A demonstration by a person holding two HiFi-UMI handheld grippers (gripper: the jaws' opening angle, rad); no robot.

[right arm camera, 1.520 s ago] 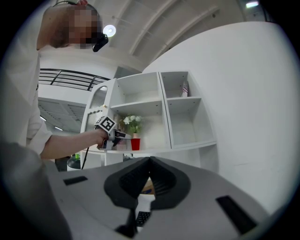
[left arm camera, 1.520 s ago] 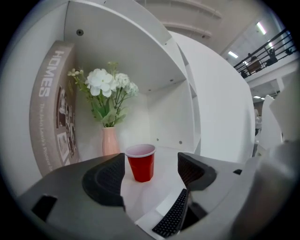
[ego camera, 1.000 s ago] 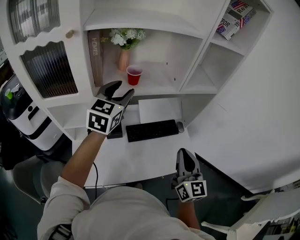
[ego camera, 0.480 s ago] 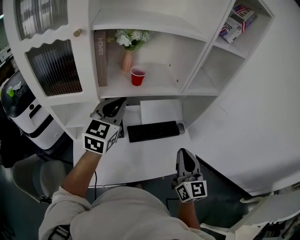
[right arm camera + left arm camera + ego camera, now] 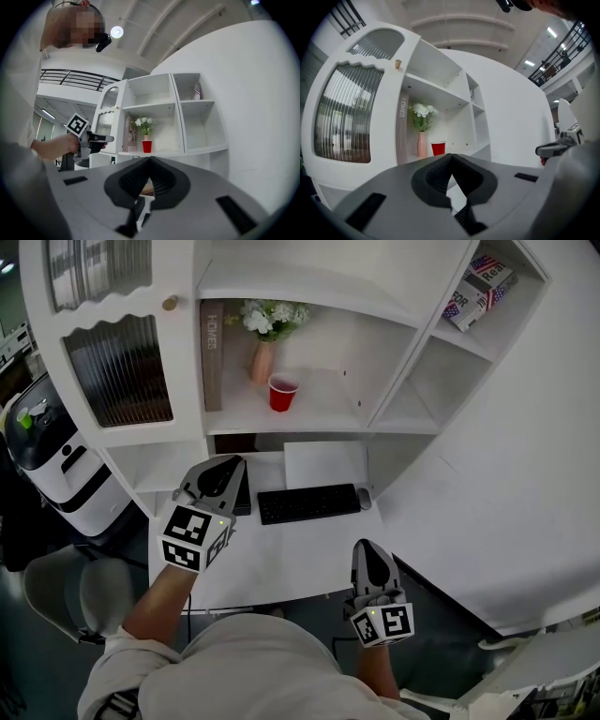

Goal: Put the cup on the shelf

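The red cup point(image 5: 282, 393) stands upright on the white shelf point(image 5: 309, 418), just right of a pink vase with white flowers point(image 5: 264, 360). It shows too as the red cup point(image 5: 438, 148) in the left gripper view and as the red cup point(image 5: 147, 146) in the right gripper view. My left gripper point(image 5: 220, 468) is shut and empty, hanging over the desk's left end well below the shelf. Over the desk's front edge my right gripper point(image 5: 367, 551) is shut with nothing in it.
A brown book point(image 5: 212, 354) leans at the shelf's left end. On the desk lie a black keyboard point(image 5: 307, 503), a mouse point(image 5: 364, 499) and a white sheet point(image 5: 323, 463). A ribbed-glass cabinet door point(image 5: 120, 371) is at left; a printed box point(image 5: 476, 289) sits upper right.
My left gripper has drawn back from the shelf and down toward the desk, and its jaws have gone from open to shut. The cup stays on the shelf. The right gripper has not moved.
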